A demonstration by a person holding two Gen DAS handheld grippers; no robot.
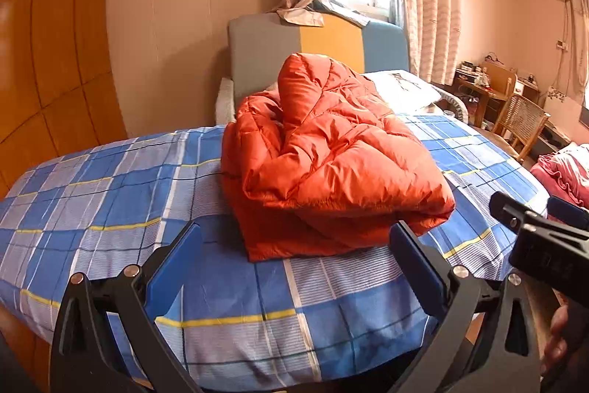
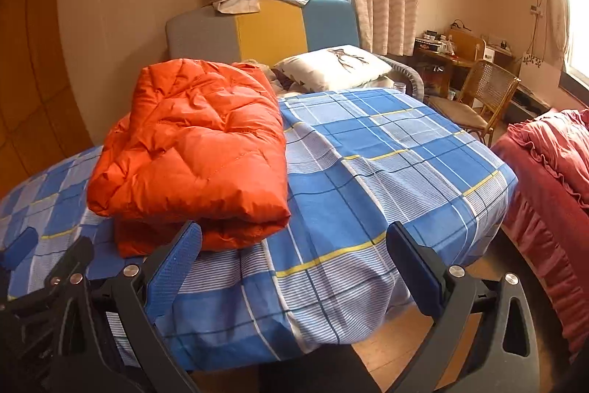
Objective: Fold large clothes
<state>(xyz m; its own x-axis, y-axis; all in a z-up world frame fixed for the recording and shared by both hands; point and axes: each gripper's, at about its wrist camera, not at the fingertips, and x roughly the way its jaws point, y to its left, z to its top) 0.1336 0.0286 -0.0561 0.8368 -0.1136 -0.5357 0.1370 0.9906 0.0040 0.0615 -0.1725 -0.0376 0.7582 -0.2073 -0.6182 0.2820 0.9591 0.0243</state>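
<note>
An orange puffy jacket (image 1: 331, 164) lies folded into a thick bundle on the bed (image 1: 110, 179), which is covered by a blue, white and yellow checked sheet. The bundle sits toward the near edge of the bed, about midway between its side edges, with its folded edge facing the near edge and its puffed top rising toward the headboard (image 1: 294, 50).

The left gripper (image 1: 294, 245) hangs over the near edge of the bed with its blue-padded fingers (image 1: 173, 267) spread wide; nothing is between them, and they stand clear of the jacket. The right gripper (image 2: 294, 245) is near the same edge, closer to the bed's near right corner, its fingers (image 2: 173, 267) likewise spread wide and empty. In the right wrist view the left finger overlaps the jacket's folded edge, but whether it touches cannot be told.

A white pillow (image 2: 331, 67) lies at the head of the bed. Beyond the far right corner stands a wicker chair (image 2: 482, 98), and red bedding (image 2: 552, 164) lies off the right side.
</note>
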